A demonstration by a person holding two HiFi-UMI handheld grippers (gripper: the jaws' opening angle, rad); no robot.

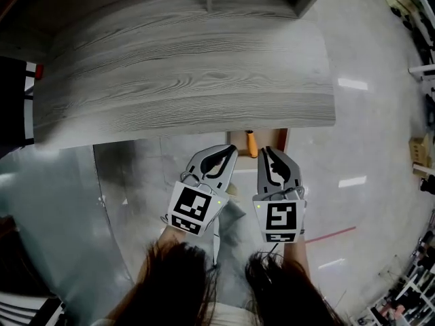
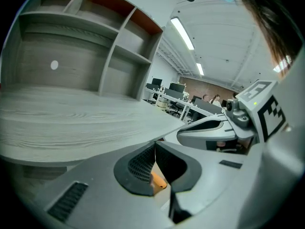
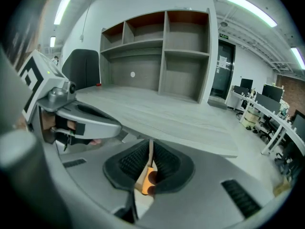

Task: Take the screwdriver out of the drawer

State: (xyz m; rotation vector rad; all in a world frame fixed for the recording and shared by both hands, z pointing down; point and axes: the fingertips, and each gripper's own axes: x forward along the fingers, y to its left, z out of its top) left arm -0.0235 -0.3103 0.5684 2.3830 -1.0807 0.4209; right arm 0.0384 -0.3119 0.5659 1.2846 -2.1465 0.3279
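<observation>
Under the desk's front edge a wooden drawer (image 1: 280, 140) stands a little way open. The orange handle of the screwdriver (image 1: 252, 143) shows inside it; its shaft is hidden under the desktop. My left gripper (image 1: 230, 153) hangs just in front of the drawer, to the handle's left, jaws shut and holding nothing. My right gripper (image 1: 266, 152) hangs beside it, to the handle's right, also shut and holding nothing. The screwdriver handle (image 2: 158, 182) shows beyond the closed left gripper (image 2: 154, 149). In the right gripper view the screwdriver handle (image 3: 147, 180) lies beyond the shut right gripper (image 3: 151, 149).
The grey wood-grain desk (image 1: 190, 66) overhangs the drawer. A shelf unit (image 3: 159, 46) stands at its back, and a dark chair (image 3: 84, 68) to the left. Shiny floor (image 1: 367, 148) lies to the right, with office desks and monitors (image 2: 176, 92) farther off.
</observation>
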